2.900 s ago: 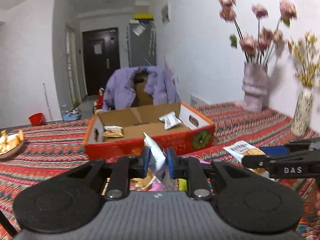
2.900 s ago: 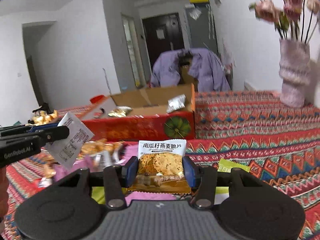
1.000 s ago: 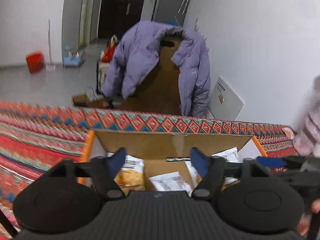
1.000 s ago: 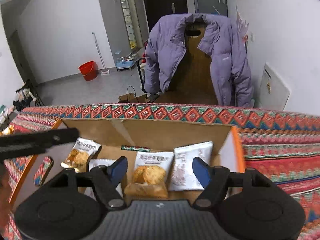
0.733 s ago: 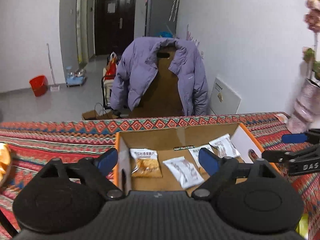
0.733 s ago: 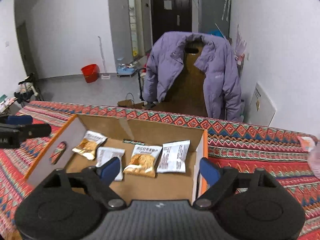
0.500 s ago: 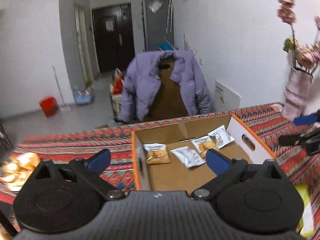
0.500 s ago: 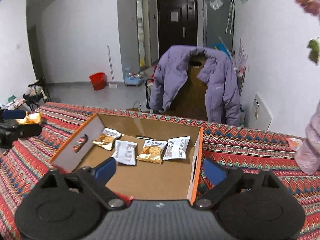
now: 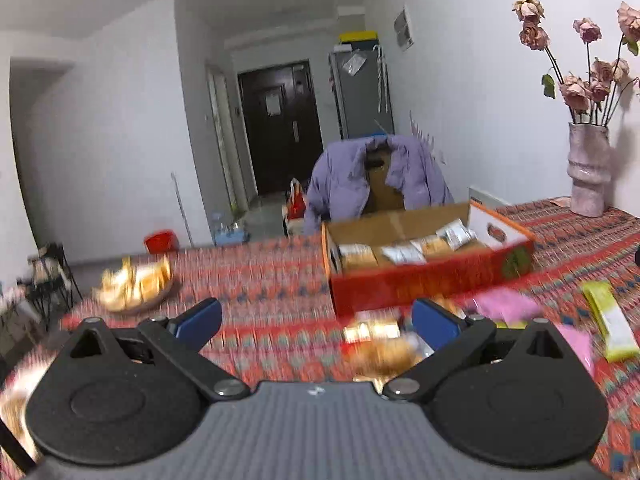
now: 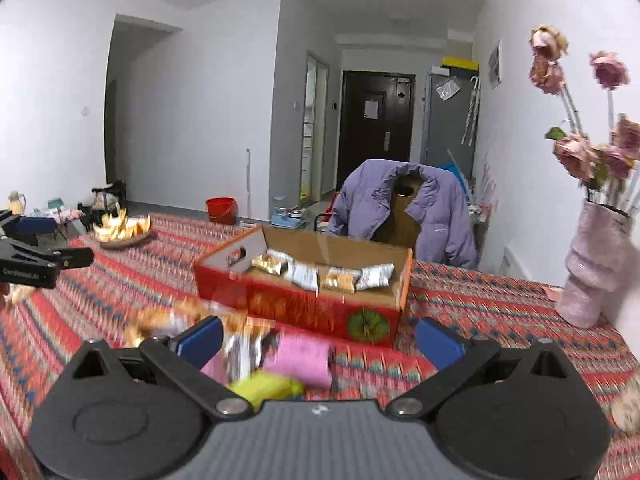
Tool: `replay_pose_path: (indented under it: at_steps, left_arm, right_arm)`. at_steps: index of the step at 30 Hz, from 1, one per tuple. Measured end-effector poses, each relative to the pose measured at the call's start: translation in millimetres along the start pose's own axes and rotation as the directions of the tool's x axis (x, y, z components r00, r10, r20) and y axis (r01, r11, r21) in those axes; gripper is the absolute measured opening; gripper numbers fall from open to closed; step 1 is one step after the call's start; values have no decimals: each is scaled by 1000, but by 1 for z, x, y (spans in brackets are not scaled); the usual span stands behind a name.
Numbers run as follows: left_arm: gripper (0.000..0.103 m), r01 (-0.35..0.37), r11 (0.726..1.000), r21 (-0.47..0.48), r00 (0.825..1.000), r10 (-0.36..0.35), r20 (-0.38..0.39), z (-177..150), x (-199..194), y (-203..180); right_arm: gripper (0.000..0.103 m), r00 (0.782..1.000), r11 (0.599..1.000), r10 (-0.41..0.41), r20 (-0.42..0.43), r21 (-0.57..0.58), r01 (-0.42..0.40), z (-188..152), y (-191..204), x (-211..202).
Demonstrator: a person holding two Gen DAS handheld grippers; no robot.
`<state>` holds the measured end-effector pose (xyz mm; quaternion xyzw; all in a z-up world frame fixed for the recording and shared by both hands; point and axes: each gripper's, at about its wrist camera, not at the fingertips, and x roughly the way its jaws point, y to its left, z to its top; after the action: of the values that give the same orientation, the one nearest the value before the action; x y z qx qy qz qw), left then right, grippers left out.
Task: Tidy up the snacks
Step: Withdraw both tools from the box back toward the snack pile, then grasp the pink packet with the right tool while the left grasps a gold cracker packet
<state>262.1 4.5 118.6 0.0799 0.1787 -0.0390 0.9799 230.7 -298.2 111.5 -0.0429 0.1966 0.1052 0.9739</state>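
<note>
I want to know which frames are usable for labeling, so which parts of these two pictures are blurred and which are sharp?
Left wrist view: the loose snacks and the tablecloth are smeared, while the door and vase stay fairly crisp. Right wrist view: the snacks are smeared, the box is soft, and the jacket is sharp.

both my grippers are empty: left gripper (image 9: 316,322) jaws spread wide, right gripper (image 10: 318,338) jaws opening, each angled a bit downward.

Vase (image 10: 596,268), purple jacket (image 10: 404,212), red bucket (image 10: 220,209)
</note>
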Motion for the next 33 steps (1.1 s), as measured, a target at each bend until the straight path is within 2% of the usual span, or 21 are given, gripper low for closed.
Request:
replay_pose_path:
  at_steps: [5, 9, 13, 15, 22, 27, 29, 30, 32, 33]
  left_arm:
    - [103, 25, 995, -93, 999, -28, -33, -46, -39, 2]
    - [103, 110, 989, -103, 987, -121, -104, -68, -49, -1]
    - [103, 64, 997, -43, 993, -68, -92, -75, -47, -5]
    - [103, 49, 998, -50, 994, -53, -93, -73, -37, -3]
    - [103, 110, 986, -127, 992, -118, -52, -56, 19, 7]
    - [103, 242, 959, -145, 968, -250, -39, -39, 68, 11]
    - [103, 289, 946, -144, 954, -298, -40, -33, 89, 11]
    - [101, 285, 947, -149, 954, -295, -51, -31, 101, 11]
    - [85, 296, 940, -169, 946, -313, -85, -31, 123, 12]
    - [82, 305, 933, -190, 938, -329, -107, -32, 132, 13]
  right_arm:
    - [103, 999, 999, -47, 1, 12, 47, -56, 23, -31]
    - [103, 998, 998, -49, -46, 39, 51, -82, 25, -35]
    - [103, 995, 996, -78, -59, 44, 81, -88, 24, -36]
    - [103, 996, 995, -71, -50, 70, 75, -84, 23, -35]
    - [103, 1000, 994, -30, -8, 110, 30, -70, 33, -7]
    - [100, 998, 989, 57, -38, 139, -51, -58, 48, 32]
    - [95, 996, 988, 74, -54, 137, -66, -54, 56, 49]
    - [93, 995, 989, 82, -62, 132, -73, -51, 61, 58]
    - [91, 993, 988, 96, -70, 128, -87, -46, 67, 71]
    - [90, 992, 987, 106, -73, 131, -96, -43, 70, 79]
